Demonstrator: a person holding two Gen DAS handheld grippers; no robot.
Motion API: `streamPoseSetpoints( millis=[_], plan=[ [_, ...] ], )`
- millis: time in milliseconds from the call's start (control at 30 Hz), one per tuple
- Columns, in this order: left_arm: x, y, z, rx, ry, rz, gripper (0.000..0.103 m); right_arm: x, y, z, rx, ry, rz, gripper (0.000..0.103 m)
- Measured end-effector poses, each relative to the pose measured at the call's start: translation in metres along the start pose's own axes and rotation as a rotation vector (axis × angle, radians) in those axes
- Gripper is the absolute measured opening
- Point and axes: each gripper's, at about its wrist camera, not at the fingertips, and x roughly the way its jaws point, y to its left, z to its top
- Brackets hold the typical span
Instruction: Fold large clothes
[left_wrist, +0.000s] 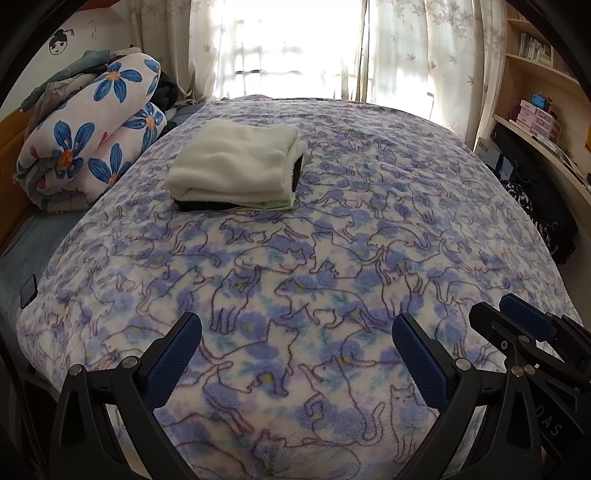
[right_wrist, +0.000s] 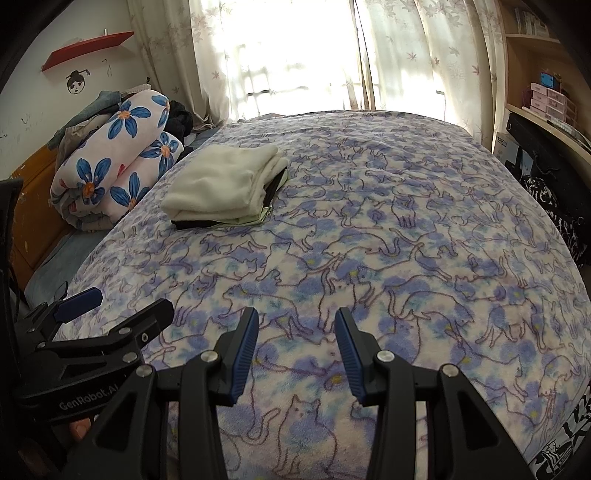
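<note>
Window blown out; shelf items at right too small to read. Folded stack (left_wrist: 236, 168) on cat-print blanket (left_wrist: 332, 240), far left, well apart from both tools. Dark and pale green layers under white top, only edges visible. Left gripper (left_wrist: 295, 354) wide open, empty. Right gripper (right_wrist: 295, 350) part open, empty. Red wall shelf (right_wrist: 86, 50) in right view only.

Folded white fleece garment (left_wrist: 236, 162) (right_wrist: 221, 184) atop small stack, flat on cat-print blanket, far-left.
</note>
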Motion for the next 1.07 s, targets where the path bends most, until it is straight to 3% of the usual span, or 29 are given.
streamPoseSetpoints(
  millis=[1067],
  plan=[
    [0.0007,0.0075,-0.008,-0.001,0.013,0.007,0.102,0.0014,0.003,0.0006,0.0,0.005,-0.002,0.043]
  ],
)
